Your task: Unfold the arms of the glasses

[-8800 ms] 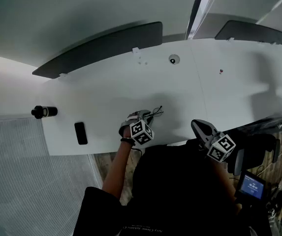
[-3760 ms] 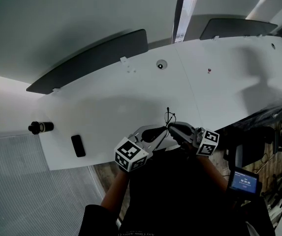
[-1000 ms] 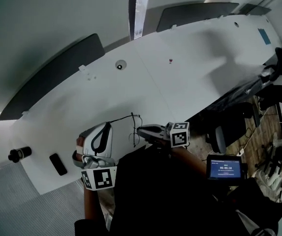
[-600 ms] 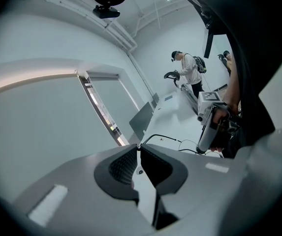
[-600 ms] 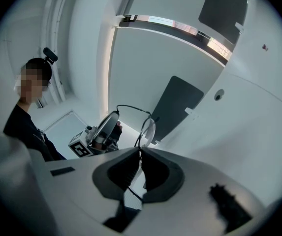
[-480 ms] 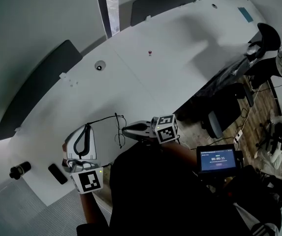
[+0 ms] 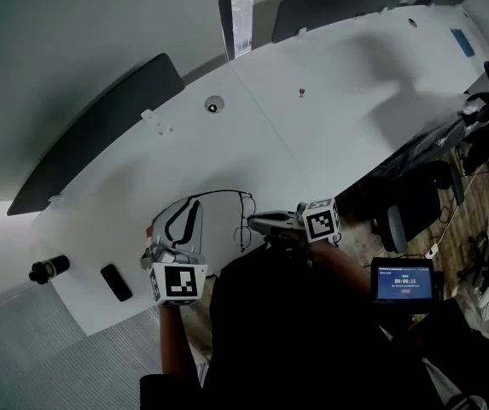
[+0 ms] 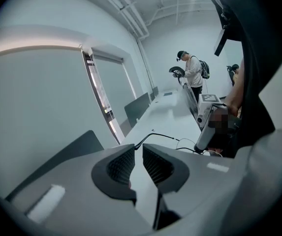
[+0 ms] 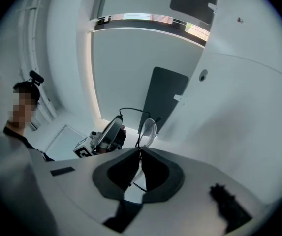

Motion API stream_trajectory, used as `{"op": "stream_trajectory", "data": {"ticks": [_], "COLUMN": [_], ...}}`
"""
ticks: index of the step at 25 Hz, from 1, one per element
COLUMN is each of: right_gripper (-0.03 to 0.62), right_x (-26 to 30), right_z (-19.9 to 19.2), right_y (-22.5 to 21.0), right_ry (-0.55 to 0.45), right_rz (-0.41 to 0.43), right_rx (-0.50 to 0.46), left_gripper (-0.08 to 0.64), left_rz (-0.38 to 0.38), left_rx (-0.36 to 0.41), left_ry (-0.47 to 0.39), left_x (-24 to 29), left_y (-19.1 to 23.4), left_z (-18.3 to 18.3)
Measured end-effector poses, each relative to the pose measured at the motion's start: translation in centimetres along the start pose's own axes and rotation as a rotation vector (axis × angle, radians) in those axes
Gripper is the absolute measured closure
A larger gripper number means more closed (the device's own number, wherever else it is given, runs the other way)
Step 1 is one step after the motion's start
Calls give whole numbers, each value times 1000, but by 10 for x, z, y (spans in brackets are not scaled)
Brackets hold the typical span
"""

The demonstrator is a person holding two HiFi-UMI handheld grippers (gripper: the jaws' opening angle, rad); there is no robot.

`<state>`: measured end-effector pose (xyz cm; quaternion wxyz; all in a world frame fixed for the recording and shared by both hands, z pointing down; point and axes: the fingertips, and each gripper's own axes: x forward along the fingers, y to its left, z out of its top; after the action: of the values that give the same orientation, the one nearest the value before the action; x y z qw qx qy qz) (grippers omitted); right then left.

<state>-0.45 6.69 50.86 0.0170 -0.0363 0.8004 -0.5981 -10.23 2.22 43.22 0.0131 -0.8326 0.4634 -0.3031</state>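
Observation:
The thin black wire glasses (image 7: 242, 231) hang over the white table's (image 7: 312, 135) near edge. My right gripper (image 7: 253, 224) is shut on the frame beside a lens (image 9: 148, 128), and its jaws (image 9: 140, 151) meet on the wire. One arm (image 7: 223, 193) stands swung out to the left, reaching my left gripper (image 7: 195, 203). In the left gripper view that arm (image 8: 165, 136) ends right at the mouth of the left gripper (image 8: 138, 149). Its jaws are opening, with a narrow gap showing and the pads not pressing on the wire.
A flat black device (image 7: 116, 282) and a black cylinder (image 7: 48, 270) lie at the table's left end. A round grommet (image 7: 214, 104) sits mid-table, with dark screens (image 7: 99, 135) along the far edge. Chairs (image 7: 406, 220) stand right; a person (image 8: 192, 73) stands far off.
The grippers, close together at the glasses seconds ago, now stand apart with one arm stretched between them. In the last half second the left gripper has sunk a little. The head view has swung.

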Motion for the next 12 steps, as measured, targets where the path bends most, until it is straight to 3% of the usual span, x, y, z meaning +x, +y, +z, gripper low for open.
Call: {"op": "stream_trajectory", "data": {"ticks": [6, 12], "right_gripper": [572, 574], "right_x": [-2, -2], "right_z": [-9, -10], "right_y": [-16, -19], "right_ry": [22, 27], "right_rz": [-37, -37], "right_rx": [102, 119], "left_gripper": [458, 449], "left_rz": [-93, -101], "left_rx": [-70, -103], "left_ry": [77, 99], "left_x": [11, 8], "left_y": [-18, -23], "left_z": [-38, -47]}}
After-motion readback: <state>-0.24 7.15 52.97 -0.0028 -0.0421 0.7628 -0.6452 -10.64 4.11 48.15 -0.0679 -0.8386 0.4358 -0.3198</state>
